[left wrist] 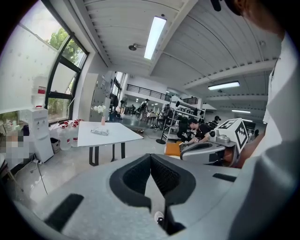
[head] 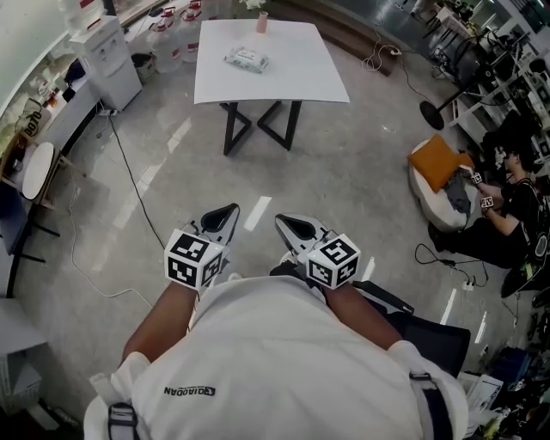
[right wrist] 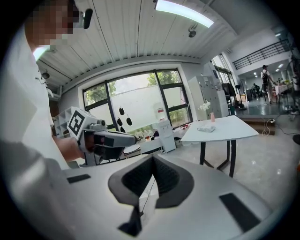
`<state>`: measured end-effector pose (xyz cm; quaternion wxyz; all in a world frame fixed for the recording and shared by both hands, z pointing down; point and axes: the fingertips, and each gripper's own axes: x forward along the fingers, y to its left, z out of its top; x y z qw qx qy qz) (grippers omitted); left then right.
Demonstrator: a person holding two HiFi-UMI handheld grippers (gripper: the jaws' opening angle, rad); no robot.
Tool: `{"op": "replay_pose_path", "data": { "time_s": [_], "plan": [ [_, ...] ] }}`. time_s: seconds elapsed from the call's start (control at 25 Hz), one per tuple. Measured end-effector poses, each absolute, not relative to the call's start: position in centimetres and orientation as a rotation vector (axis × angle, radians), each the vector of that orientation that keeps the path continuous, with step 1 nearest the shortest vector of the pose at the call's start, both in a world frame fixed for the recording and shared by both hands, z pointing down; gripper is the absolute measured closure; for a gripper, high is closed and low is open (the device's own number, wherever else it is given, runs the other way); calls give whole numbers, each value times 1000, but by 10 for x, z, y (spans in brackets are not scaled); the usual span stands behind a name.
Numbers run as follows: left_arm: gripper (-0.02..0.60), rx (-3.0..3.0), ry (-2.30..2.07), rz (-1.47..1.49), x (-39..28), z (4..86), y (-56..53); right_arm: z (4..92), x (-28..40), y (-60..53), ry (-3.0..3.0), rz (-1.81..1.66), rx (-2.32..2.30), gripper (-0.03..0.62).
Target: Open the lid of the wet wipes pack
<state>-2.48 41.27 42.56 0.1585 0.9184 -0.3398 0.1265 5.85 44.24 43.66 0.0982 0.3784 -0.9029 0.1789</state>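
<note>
Both sets of jaws are clenched and nothing is pinched in either one. On the left gripper the dark ribbed pads are pressed together along one seam, and the same is seen on the right gripper. In the head view the two are held side by side, close in front of the body and tilted a little downward, over bare floor.

The wet wipes pack is nowhere near them. It's lying flat on the white table, well apart from the grippers, roughly mid-table and a bit left of centre. A small pink bottle is stood by the far edge behind it. The lid can't be made out from here, so which way it hinges can't be told.

So the step in hand looks like the walk-up, with nothing opened yet. To do it well, the near edge of the table should probably be reached first, and the jaws let open before they're brought down, not on top of the pack. Most likely one gripper is best used to pin the soft body of the pack, with the other worked under the lid's free lip. The pack is light, so it could easily get dragged across the table if it's lifted unpinned.
</note>
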Motion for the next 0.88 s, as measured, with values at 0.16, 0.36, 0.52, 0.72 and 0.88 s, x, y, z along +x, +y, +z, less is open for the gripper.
{"op": "replay_pose_path", "data": {
  "time_s": [0.16,0.36,0.52,0.72,0.88],
  "plan": [
    [581,2605,-957,338,-27,427,414,439,49,447,-2656,479,1082,588],
    [581,2604,-961,337,-30,431,419,445,47,455,-2624,450,1072,588],
    [581,2600,-962,339,-35,437,420,447,45,454,-2611,463,1091,588],
    [581,2594,-958,349,-29,443,415,453,52,447,-2601,504,1103,588],
    [581,2576,-962,356,-27,448,402,457,55,429,-2611,536,1117,588]
  ]
}}
